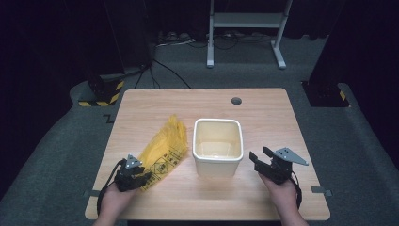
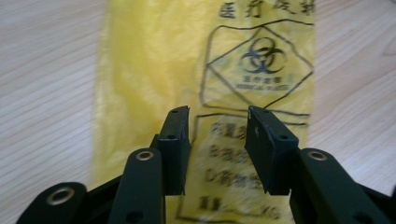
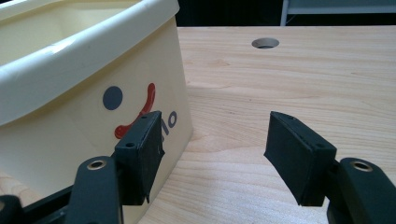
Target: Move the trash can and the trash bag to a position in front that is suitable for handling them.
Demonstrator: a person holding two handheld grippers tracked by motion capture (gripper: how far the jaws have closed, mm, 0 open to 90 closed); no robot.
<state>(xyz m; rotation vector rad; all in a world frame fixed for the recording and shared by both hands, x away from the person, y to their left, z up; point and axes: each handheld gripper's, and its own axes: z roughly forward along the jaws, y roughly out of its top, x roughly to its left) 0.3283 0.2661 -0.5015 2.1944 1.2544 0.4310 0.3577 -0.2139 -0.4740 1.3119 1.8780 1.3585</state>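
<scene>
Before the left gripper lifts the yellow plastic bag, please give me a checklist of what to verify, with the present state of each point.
1. Left gripper is over the near end of the flat yellow plastic bag with a biohazard mark: ok.
2. Pads pressing on the bag: not ok; there is a gap between the jaws, with the bag lying under it.
3. Cream square plastic bin upright with nothing visible inside: ok.
4. Right gripper open, beside the bin: ok.
5. Bag apart from the bin: ok.
6. Which end of the bag opens: cannot tell.
</scene>
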